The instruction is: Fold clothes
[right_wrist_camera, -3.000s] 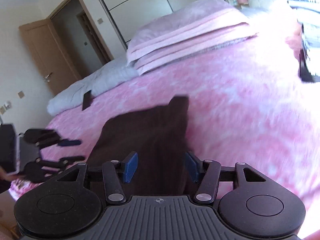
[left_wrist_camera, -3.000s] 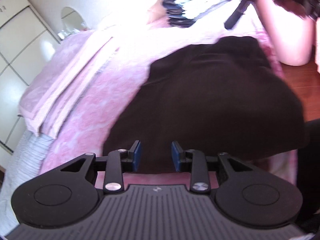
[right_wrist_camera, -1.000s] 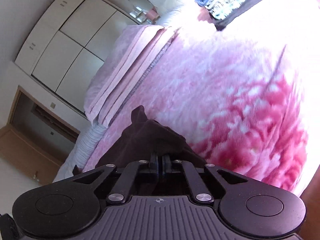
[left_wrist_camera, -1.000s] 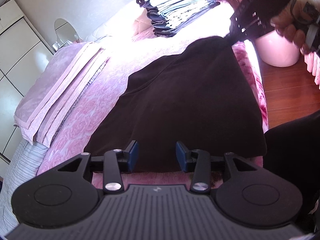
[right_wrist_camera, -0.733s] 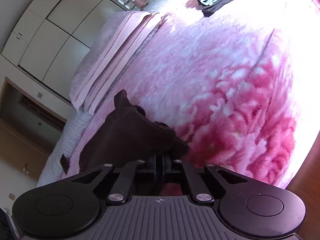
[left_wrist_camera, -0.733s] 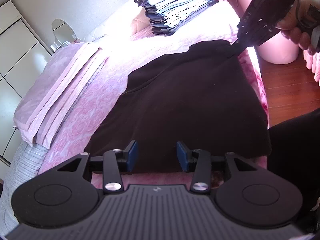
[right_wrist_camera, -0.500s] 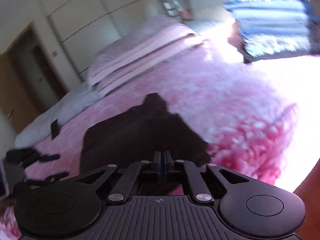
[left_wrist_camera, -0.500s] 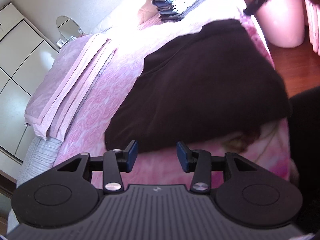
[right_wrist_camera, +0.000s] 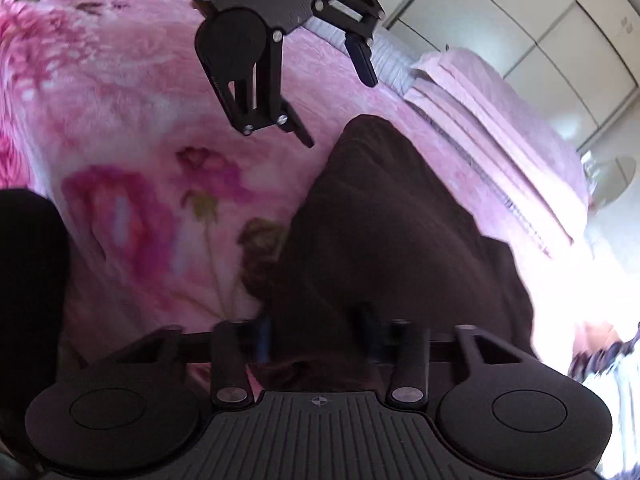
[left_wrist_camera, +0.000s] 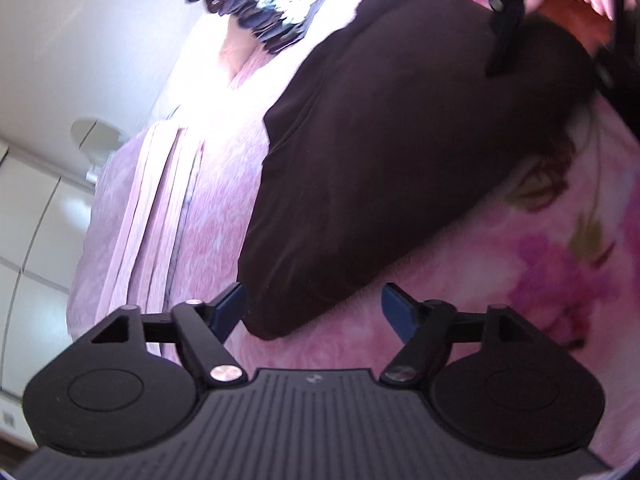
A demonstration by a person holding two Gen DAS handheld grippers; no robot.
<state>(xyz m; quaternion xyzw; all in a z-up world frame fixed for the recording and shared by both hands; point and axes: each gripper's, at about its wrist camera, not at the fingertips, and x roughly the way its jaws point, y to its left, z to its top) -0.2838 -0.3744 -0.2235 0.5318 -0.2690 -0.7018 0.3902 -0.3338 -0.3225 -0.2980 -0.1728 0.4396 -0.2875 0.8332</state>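
Right gripper (right_wrist_camera: 318, 338) fingers now apart over dark garment (left_wrist_camera: 400, 152); left gripper (left_wrist_camera: 314, 312) fingers spread.

From my feed, hard daylight blows out the bed (left_wrist_camera: 208, 80) toward its far edge in the left wrist view and at the right edge of the right wrist view. Motion blur smears both pictures. The dark garment (left_wrist_camera: 380, 152) loses all fold detail. Fisheye bending curves every margin.
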